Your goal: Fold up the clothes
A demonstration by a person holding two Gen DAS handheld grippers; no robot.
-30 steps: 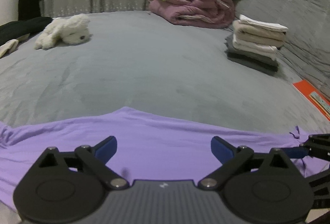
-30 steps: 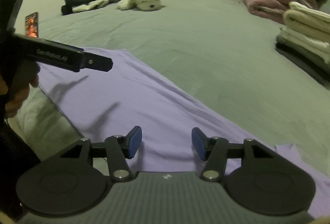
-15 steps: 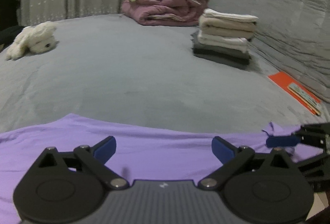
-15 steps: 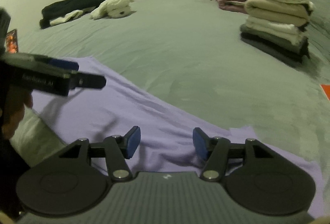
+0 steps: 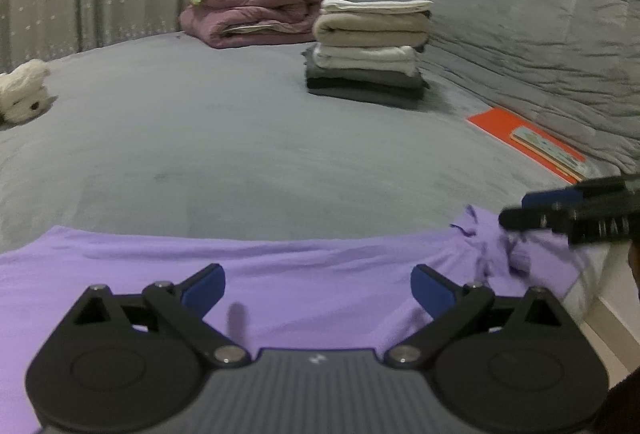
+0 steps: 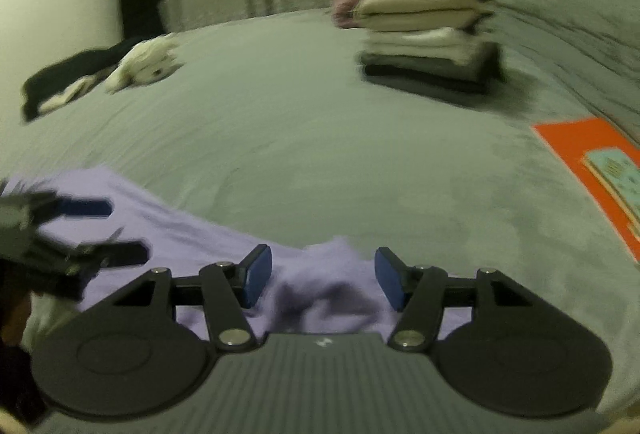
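Observation:
A purple garment (image 5: 304,274) lies spread along the near edge of the grey bed (image 5: 248,146). My left gripper (image 5: 318,288) hovers over its middle, jaws wide open, nothing between the pads. In the right wrist view the same purple garment (image 6: 188,234) ends in a bunched-up corner right in front of my right gripper (image 6: 323,282), which is open above that lump. The right gripper also shows at the right edge of the left wrist view, over the crumpled end. The left gripper's fingers (image 6: 86,206) appear blurred at the left of the right wrist view.
A stack of folded clothes (image 5: 370,52) stands at the back right, a pile of bedding (image 5: 264,2) behind it. An orange book (image 5: 528,138) lies by the grey quilted headboard (image 5: 520,14). A white plush toy (image 5: 22,90) and dark clothes (image 6: 76,74) sit far left.
Both grippers have moved rightwards along the purple garment. The right gripper now sits over its bunched right end, and its jaws stand a bit wider.

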